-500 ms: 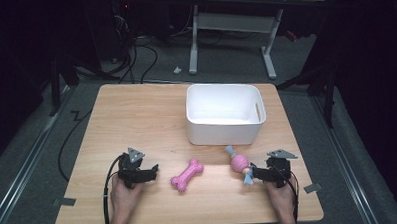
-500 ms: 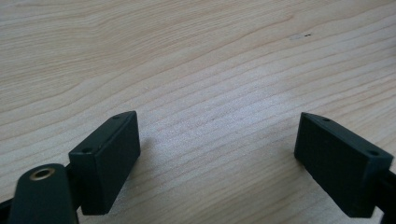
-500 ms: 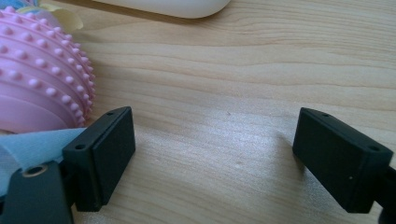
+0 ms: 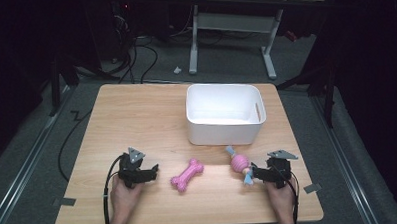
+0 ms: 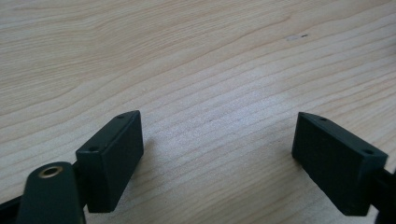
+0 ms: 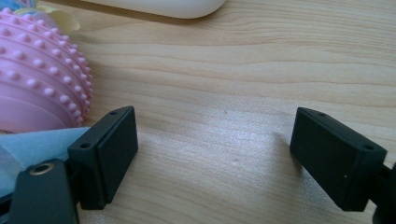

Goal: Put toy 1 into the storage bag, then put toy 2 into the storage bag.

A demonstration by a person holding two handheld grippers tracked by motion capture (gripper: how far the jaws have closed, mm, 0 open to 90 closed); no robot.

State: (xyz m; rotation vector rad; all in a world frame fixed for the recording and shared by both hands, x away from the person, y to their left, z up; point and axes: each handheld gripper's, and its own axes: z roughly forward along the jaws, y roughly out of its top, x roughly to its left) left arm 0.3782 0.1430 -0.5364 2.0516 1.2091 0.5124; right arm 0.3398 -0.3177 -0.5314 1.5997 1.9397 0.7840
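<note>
On the light wooden bench (image 4: 136,119) a white rectangular plastic bin (image 4: 224,114) stands toward the far edge; nearer, a pink rubber bone toy (image 4: 186,175) lies between the hands, and a pink studded ball toy with pale blue ends (image 4: 240,163) sits just beside the right gripper (image 4: 251,173). Both the right gripper and the left gripper (image 4: 154,169) are held with jaws spread wide and nothing between them. A mishap is likely if the right jaws are closed off-centre; the rounded ball could be nudged aside or only its soft blue end pinched, so that it is dropped short of the bin.
</note>
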